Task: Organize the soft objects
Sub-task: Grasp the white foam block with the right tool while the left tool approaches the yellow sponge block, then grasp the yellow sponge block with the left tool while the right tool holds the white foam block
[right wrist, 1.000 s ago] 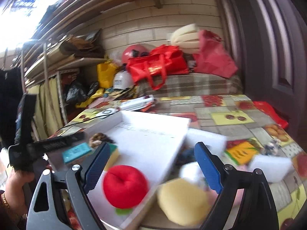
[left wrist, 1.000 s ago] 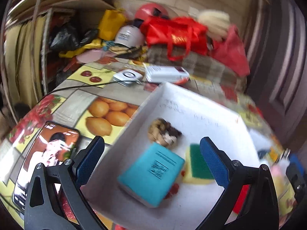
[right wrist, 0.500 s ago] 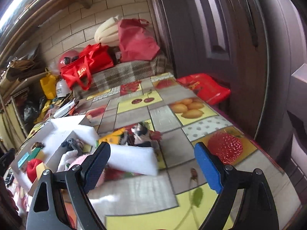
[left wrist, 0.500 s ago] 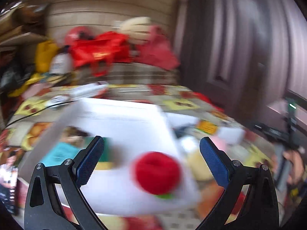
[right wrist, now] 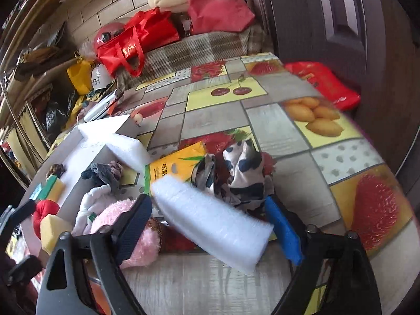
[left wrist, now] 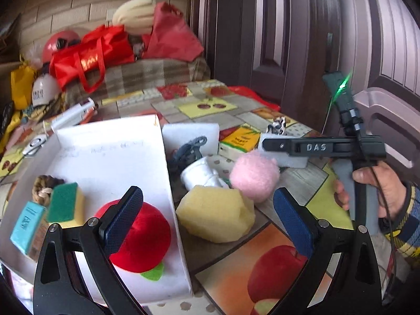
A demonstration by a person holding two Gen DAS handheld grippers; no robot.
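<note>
Here the right gripper (right wrist: 207,225) sat nearest its lens, jaws just closing around the white foam block (right wrist: 212,218); the block lay between the fingers, with the left pad at or very near one end and the right pad close to the other, but firm pinch vs. near-touch couldn't be told. Best approach, by judgement: squeeze only till the foam dimples, keep the block level, lift clear of the cow-print cloth (right wrist: 236,176) and yellow packet (right wrist: 170,168) behind it before swinging toward the white box (left wrist: 110,155). Foam is light and springy, so a hard clamp would likely fold it. The left gripper (left wrist: 207,220) hung wide and empty w/ nothing between its pads, straddling the box wall w/ the red plush apple (left wrist: 141,239) under one finger and the yellow sponge (left wrist: 215,215) just outside the wall. Beyond that lay the pink pom-pom (left wrist: 254,176) and white sock (left wrist: 202,176), then a second foam piece (left wrist: 189,136) by the box corner. Hard to read: the block's far side, the grey bundle (right wrist: 105,173) (cloth of some sort), and the box's near edge, cut off by the frame.
</note>
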